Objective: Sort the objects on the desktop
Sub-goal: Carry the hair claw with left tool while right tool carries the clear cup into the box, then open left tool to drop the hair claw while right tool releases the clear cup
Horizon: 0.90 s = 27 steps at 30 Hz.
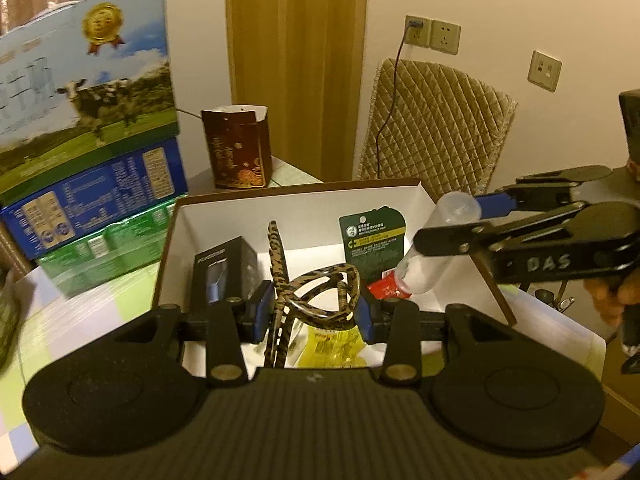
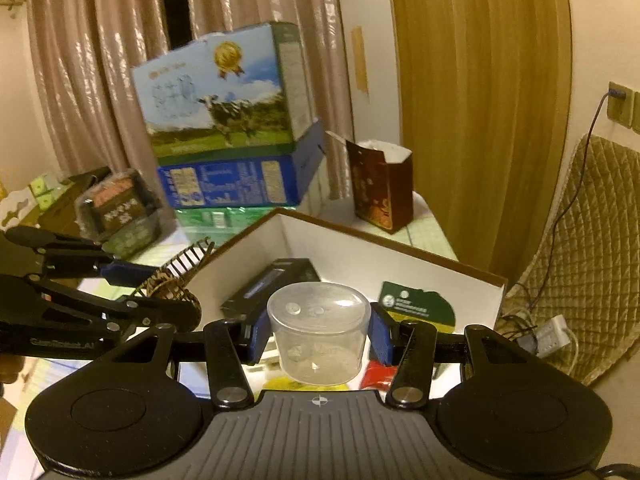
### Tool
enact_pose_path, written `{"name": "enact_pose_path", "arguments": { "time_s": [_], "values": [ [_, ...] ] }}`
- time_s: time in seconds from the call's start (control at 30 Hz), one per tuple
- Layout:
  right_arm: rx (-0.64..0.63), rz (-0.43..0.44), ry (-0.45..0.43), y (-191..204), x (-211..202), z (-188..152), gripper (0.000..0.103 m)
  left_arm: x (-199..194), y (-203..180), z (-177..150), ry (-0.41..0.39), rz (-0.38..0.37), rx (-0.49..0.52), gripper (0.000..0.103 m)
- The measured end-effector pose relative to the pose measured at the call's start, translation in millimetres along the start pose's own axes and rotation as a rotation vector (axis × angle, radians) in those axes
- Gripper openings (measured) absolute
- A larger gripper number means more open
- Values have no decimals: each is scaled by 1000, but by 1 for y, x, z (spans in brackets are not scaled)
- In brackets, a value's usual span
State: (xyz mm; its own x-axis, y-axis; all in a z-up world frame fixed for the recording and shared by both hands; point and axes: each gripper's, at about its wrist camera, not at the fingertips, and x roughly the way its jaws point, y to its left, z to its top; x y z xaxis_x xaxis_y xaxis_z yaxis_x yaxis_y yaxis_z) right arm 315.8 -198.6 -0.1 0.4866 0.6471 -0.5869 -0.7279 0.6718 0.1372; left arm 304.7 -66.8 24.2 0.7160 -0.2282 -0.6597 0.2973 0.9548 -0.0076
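Observation:
My left gripper point(image 1: 314, 314) is shut on a leopard-pattern hair claw clip point(image 1: 320, 292), held just over the near edge of an open white box with a brown rim point(image 1: 304, 192). In the right wrist view the same clip point(image 2: 168, 284) shows at the left, beside the box wall point(image 2: 360, 248). My right gripper point(image 2: 318, 338) is shut on a clear plastic bottle point(image 2: 316, 320), cap end toward the camera. From the left wrist view the bottle point(image 1: 420, 276) hangs tilted over the box's right side in the right gripper point(image 1: 452, 222). A black box point(image 1: 224, 272), a green card point(image 1: 372, 240), a red packet point(image 1: 384, 290) and a yellow packet point(image 1: 332, 344) lie inside.
Stacked milk cartons point(image 1: 88, 120) stand left of the box, with a dark red paper bag point(image 1: 236, 148) behind it. A quilted chair back point(image 1: 432, 128) and wall sockets with a cable point(image 1: 416, 28) are at the right. A wrapped package point(image 2: 120, 208) sits on the table at left.

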Motion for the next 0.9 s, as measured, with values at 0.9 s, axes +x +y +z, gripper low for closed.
{"name": "enact_pose_path", "arguments": {
  "time_s": [0.9],
  "values": [
    [21, 2, 178, -63, 120, 13, 48, 175, 27, 41, 240, -46, -14, 18]
  ]
}}
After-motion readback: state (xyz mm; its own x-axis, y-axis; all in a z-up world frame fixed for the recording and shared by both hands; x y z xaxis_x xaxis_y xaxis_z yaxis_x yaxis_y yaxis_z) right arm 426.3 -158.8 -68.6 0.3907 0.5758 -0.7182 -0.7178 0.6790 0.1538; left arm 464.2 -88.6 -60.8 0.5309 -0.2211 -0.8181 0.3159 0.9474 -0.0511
